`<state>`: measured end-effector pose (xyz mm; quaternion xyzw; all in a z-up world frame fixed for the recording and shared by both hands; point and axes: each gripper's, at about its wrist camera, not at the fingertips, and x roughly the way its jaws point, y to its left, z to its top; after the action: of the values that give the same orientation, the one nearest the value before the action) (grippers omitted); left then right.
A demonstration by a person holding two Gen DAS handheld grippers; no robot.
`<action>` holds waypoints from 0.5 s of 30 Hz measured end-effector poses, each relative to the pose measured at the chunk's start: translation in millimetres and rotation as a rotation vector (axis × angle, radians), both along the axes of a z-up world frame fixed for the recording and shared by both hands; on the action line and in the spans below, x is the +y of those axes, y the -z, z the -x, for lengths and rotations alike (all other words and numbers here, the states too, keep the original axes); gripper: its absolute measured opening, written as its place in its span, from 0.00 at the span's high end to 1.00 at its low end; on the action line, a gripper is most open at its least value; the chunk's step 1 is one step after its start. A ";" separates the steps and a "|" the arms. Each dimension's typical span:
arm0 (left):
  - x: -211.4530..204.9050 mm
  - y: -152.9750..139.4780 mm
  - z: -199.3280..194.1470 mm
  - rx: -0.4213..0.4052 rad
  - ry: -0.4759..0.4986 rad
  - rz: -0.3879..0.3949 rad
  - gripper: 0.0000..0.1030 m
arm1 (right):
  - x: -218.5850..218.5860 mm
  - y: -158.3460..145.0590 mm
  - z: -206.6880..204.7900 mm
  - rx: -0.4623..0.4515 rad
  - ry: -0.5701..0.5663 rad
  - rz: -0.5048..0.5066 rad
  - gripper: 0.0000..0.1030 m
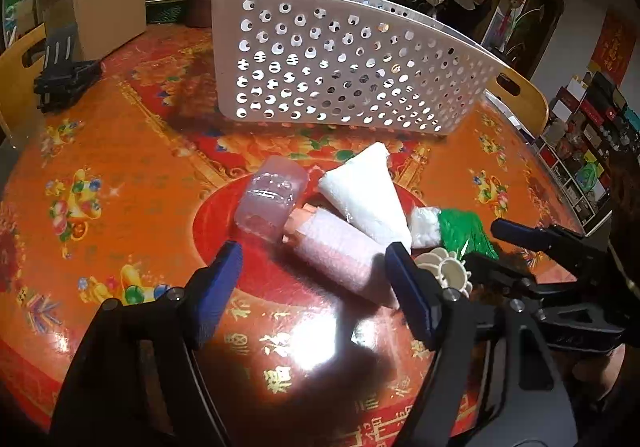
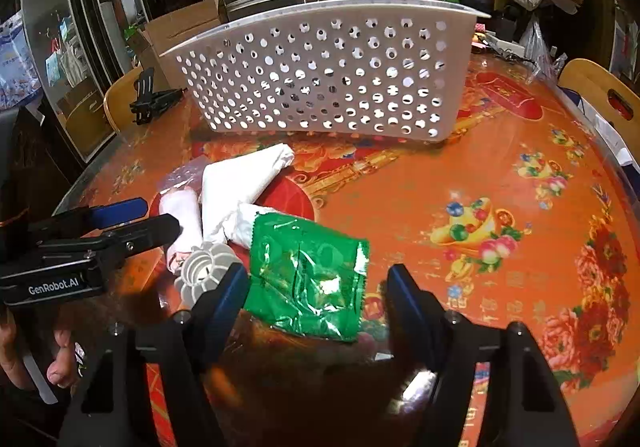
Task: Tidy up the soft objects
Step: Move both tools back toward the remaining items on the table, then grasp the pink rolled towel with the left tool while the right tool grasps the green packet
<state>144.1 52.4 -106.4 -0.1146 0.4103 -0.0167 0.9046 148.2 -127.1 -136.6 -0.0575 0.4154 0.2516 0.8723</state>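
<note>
1. Table [image 1: 120, 175]: round, orange-red floral top, glossy.
2. Basket [image 1: 340, 59]: white, perforated, upright at the far side, apart from the pile.
3. Pile at table centre: clear soft pack [image 1: 276, 195], pink foam roll [image 1: 340, 251], white foam wedge [image 1: 366, 195], green foil pouch [image 2: 308, 279], white ribbed plastic pc [image 2: 204, 267].
4. My left gripper [image 1: 316, 287]: jaws spread, straddling the pink roll's near end, pads not on it.
5. My right gripper [image 2: 316, 299]: jaws spread, green pouch between them; left pad at its edge, no pinch.

Basket [image 1: 340, 59] behind a cluster of packets on the table [image 1: 120, 167], roll [image 1: 340, 251] left of pouch [image 2: 308, 279]
</note>
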 end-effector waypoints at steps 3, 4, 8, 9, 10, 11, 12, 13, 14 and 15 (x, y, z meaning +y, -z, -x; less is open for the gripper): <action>-0.9 0.8 -2.9 -0.001 0.000 0.004 0.30 | 3.4 2.0 0.2 -0.009 0.001 0.021 0.32; -1.3 1.2 -3.9 -0.002 -0.001 0.006 0.30 | 4.9 2.3 0.9 -0.014 0.001 0.030 0.32; -2.0 0.8 -4.7 -0.004 -0.005 0.014 0.30 | 11.1 5.2 6.2 -0.049 -0.001 0.084 0.35; -1.7 1.0 -4.8 -0.003 -0.005 0.017 0.30 | 12.3 5.7 7.4 -0.055 -0.003 0.090 0.37; -1.9 1.3 -5.6 -0.002 -0.007 0.021 0.30 | 13.1 5.9 8.8 -0.060 -0.005 0.096 0.38; -2.1 1.6 -6.4 -0.001 -0.007 0.023 0.30 | 13.8 6.4 10.2 -0.067 -0.007 0.105 0.39; -2.8 1.8 -7.0 0.000 -0.008 0.026 0.30 | 14.0 6.7 11.3 -0.075 -0.005 0.111 0.41; -4.8 2.9 -8.4 0.006 -0.003 0.030 0.30 | 13.1 6.7 11.9 -0.078 0.000 0.109 0.43; -6.4 4.0 -9.3 0.012 0.001 0.031 0.30 | 11.5 6.3 12.1 -0.077 0.001 0.104 0.44; -8.3 5.4 -9.6 0.016 0.005 0.032 0.30 | 10.3 6.4 12.7 -0.079 0.000 0.101 0.45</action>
<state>153.6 44.1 -111.8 -0.1280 0.4176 -0.0247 0.8992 135.5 -116.8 -143.0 -0.1112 0.3930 0.2277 0.8839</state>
